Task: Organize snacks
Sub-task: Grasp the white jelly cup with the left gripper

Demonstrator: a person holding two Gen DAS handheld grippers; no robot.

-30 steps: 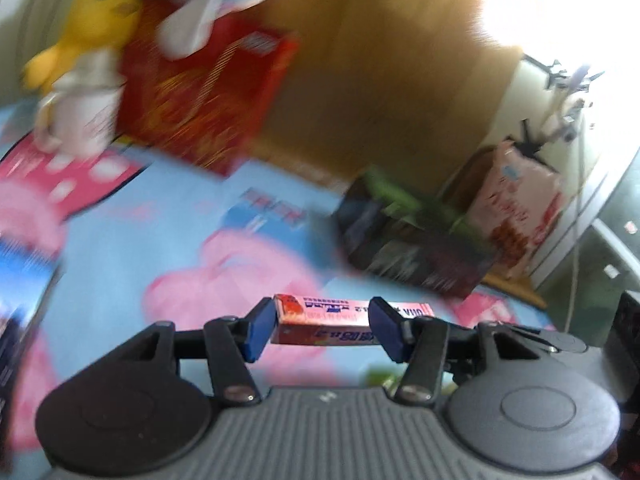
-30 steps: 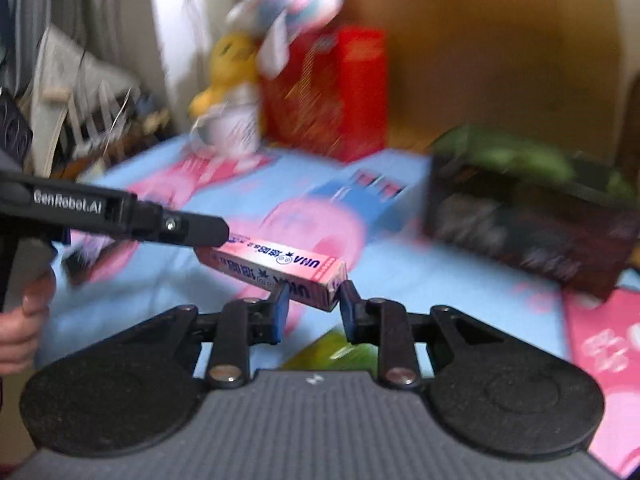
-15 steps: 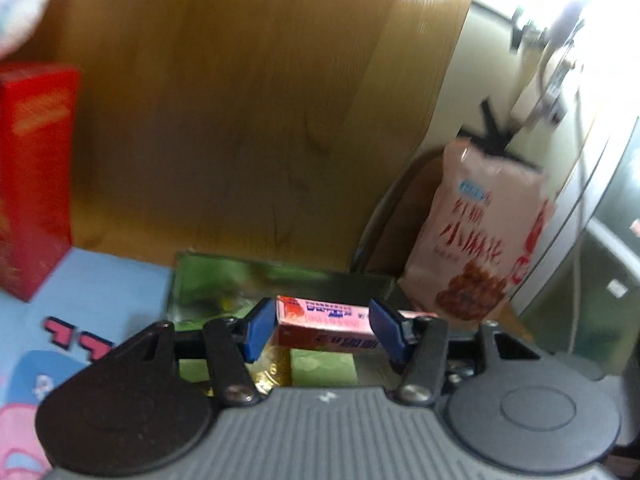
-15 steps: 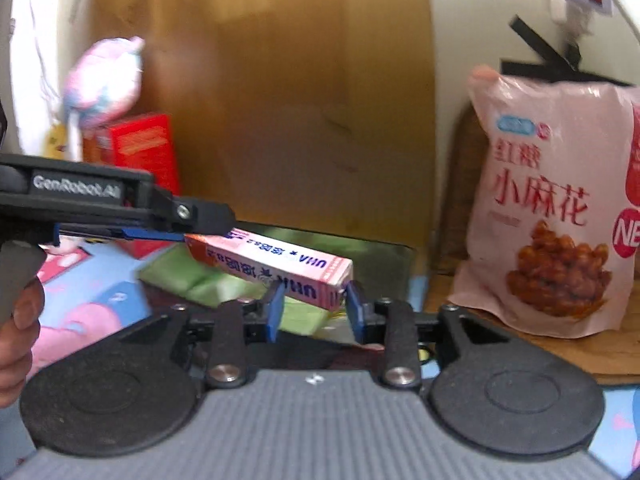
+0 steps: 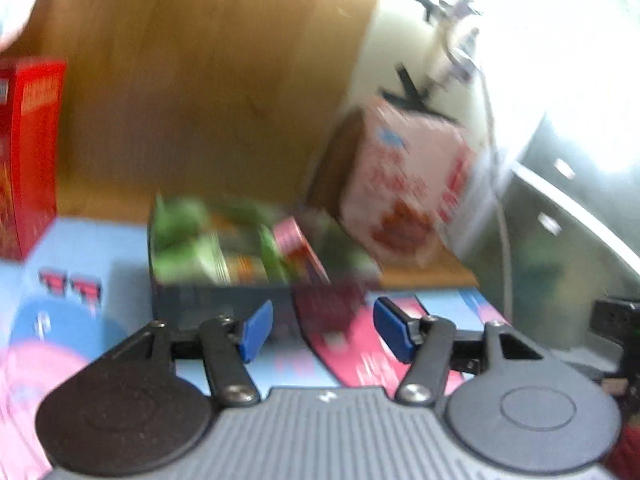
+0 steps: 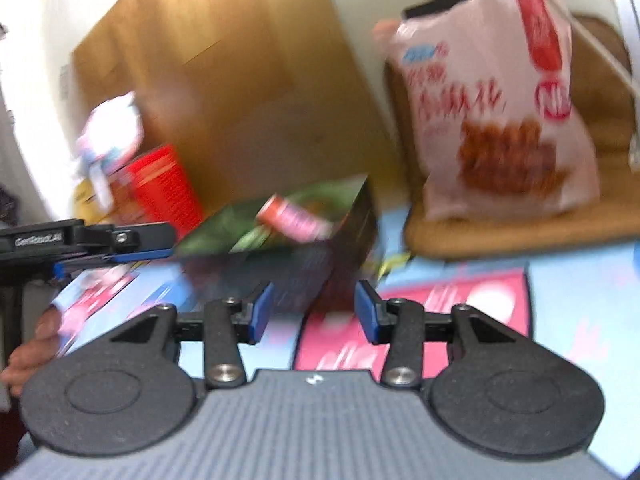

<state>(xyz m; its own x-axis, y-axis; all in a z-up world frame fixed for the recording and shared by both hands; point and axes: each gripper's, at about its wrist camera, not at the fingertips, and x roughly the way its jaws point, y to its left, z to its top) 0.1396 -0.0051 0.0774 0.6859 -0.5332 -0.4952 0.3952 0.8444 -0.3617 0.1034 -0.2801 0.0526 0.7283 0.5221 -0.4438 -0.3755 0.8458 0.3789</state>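
A long pink snack box (image 5: 298,252) (image 6: 294,218) lies tilted in a dark open box (image 5: 216,300) (image 6: 280,276), on top of green packets. My left gripper (image 5: 322,324) hangs just short of that box; its jaws are opening and nothing is between them. My right gripper (image 6: 314,308) is also open and empty, close in front of the box. In the right wrist view, one of the left gripper's fingers (image 6: 132,238) reaches in from the left toward the box. Both views are blurred by motion.
A pink snack bag (image 5: 400,200) (image 6: 492,112) leans behind the box on the right, on a wooden seat. A red carton (image 5: 28,152) (image 6: 164,188) stands on the left. A wooden board backs the scene. A hand (image 6: 28,360) holds the left gripper.
Both grippers carried the pink snack box across to the dark box, then let go. It now lies in the box, and both pairs of jaws stand wider and empty.
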